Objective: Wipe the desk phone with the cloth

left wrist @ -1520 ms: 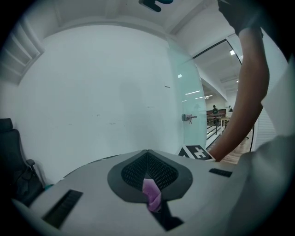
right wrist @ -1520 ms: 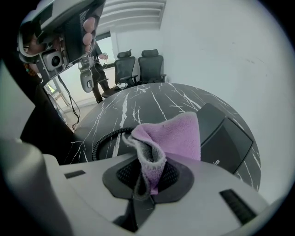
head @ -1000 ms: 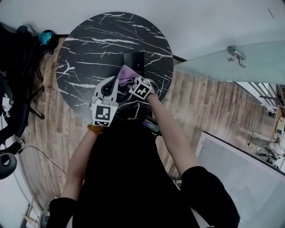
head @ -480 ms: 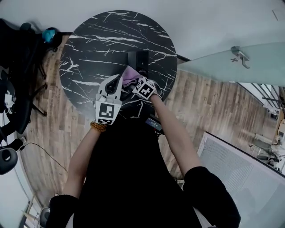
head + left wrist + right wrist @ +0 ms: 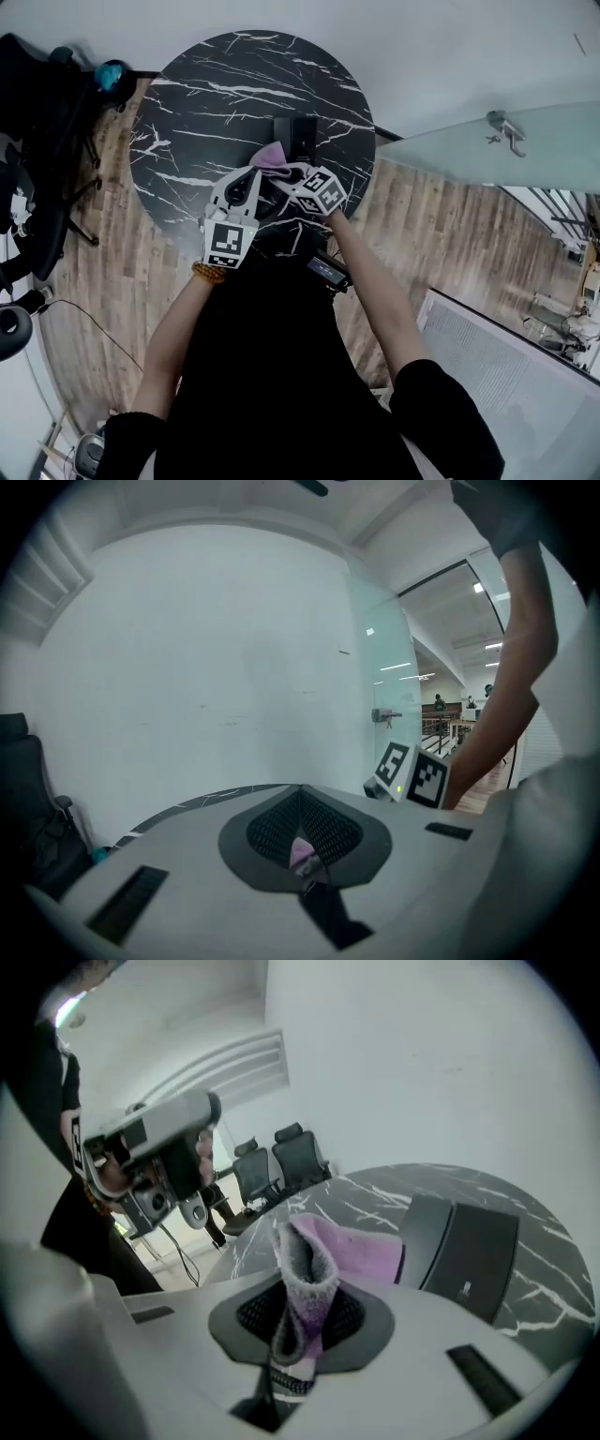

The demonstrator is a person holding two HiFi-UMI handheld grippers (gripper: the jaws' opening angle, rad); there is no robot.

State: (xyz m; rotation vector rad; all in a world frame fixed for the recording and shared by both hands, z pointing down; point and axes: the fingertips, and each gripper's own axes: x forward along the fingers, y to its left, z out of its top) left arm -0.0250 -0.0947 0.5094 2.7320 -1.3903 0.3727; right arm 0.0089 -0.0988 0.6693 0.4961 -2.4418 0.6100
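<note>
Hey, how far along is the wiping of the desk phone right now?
Done: the cloth is pinched in the right gripper, right beside the desk phone. In hand: the left gripper is shut as well, a pink sliver of cloth between its jaws. Left: likely the whole wipe; I can't tell whether the cloth touches the phone yet.

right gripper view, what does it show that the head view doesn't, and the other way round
Only the right gripper view: the right gripper with its jaws shut on a fold of the cloth, and wall slats.
Only the head view: the person's arms, the wood floor, the glass door and the whole round top of the table.
Both: the cloth, the phone, the table, chairs and the left gripper.
</note>
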